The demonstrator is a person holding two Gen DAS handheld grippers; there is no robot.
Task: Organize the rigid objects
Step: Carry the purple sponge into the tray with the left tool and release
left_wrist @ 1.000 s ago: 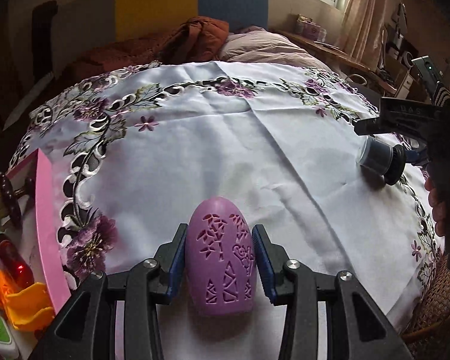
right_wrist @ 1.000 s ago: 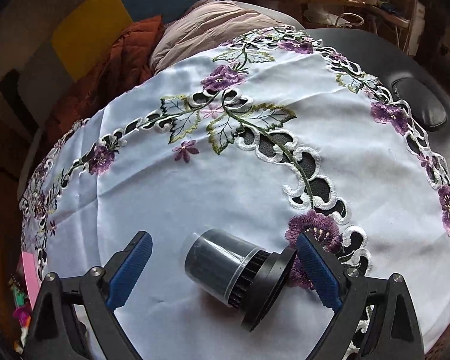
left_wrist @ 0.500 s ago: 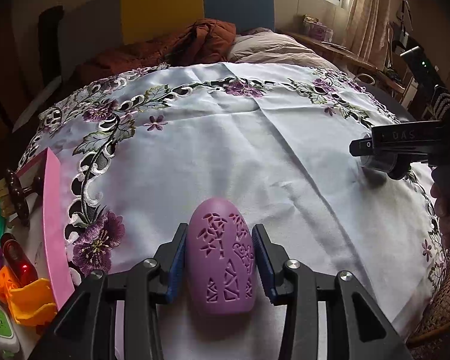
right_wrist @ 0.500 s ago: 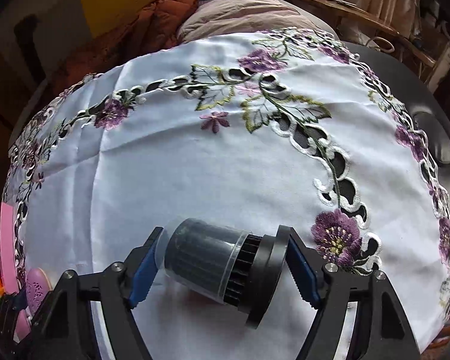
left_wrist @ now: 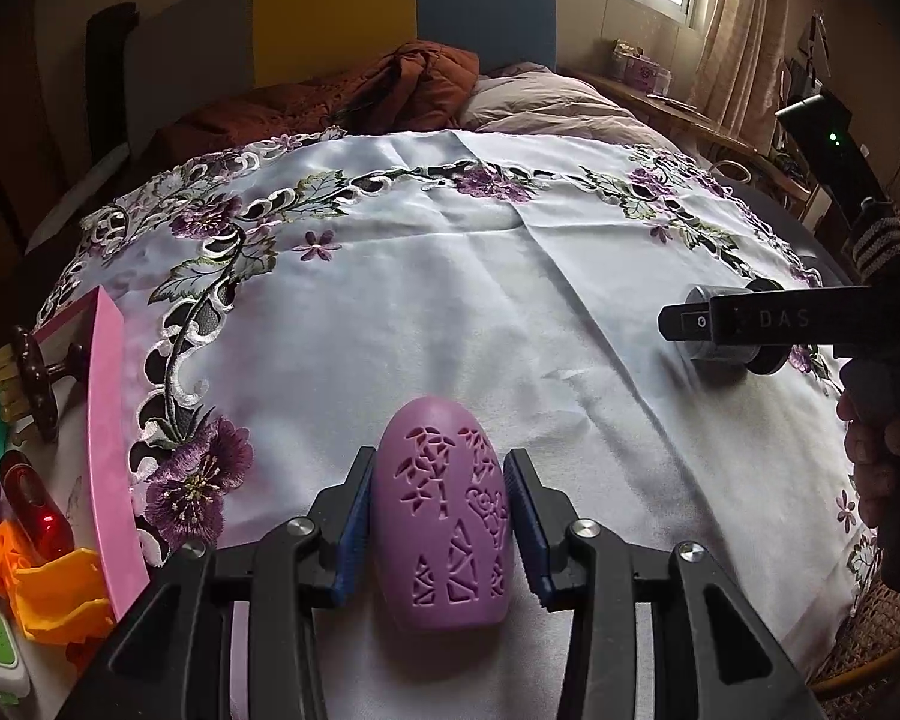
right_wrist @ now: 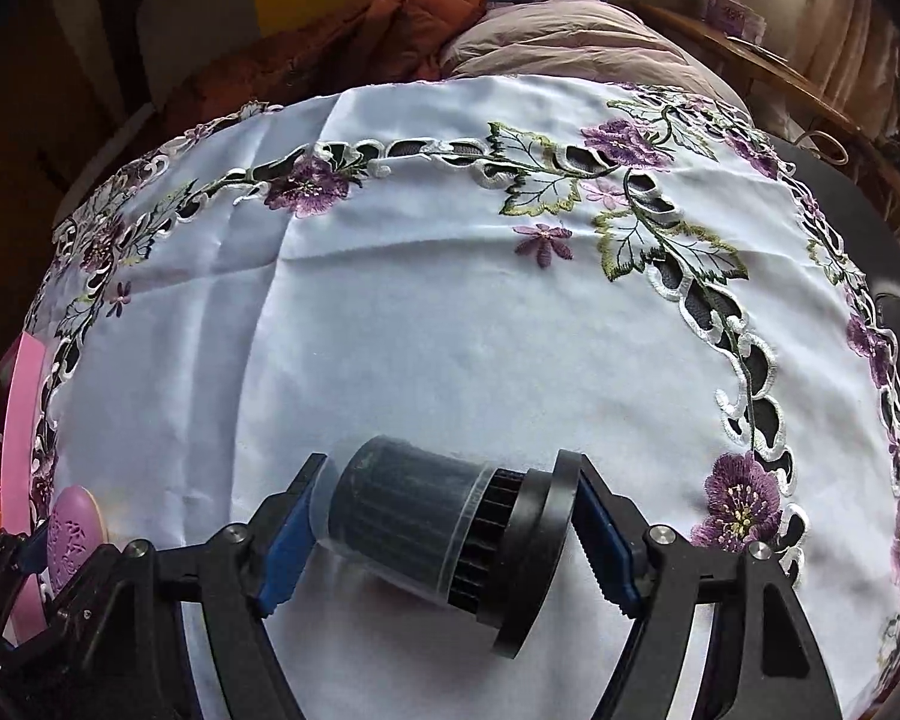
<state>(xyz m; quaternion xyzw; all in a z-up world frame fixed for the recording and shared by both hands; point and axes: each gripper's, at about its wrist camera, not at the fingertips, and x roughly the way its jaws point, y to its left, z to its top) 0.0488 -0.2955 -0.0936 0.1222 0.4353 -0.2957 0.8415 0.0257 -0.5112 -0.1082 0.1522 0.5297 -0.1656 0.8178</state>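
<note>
A purple egg-shaped shell [left_wrist: 444, 516] with cut-out patterns lies low over the white embroidered cloth [left_wrist: 450, 300], and my left gripper [left_wrist: 438, 468] is shut on its sides. It also shows at the left edge of the right wrist view as the purple shell [right_wrist: 75, 531]. A black ribbed filter with a clear cap [right_wrist: 414, 528] lies on its side between the pads of my right gripper [right_wrist: 444, 480], which is shut on its two ends. In the left wrist view the filter [left_wrist: 705, 354] sits at the right, half hidden by a right finger [left_wrist: 762, 318].
A pink tray wall [left_wrist: 105, 450] at the left edge borders several toys, among them an orange piece [left_wrist: 60, 594] and a red bottle [left_wrist: 30, 504]. A person's hand [left_wrist: 882, 438] holds the right gripper. A bed with a pillow [left_wrist: 540, 102] lies behind.
My right gripper's jaws closed onto the filter's ends, and the gripper rolled and shifted leftward over the cloth. The left gripper kept still with the purple shell.
</note>
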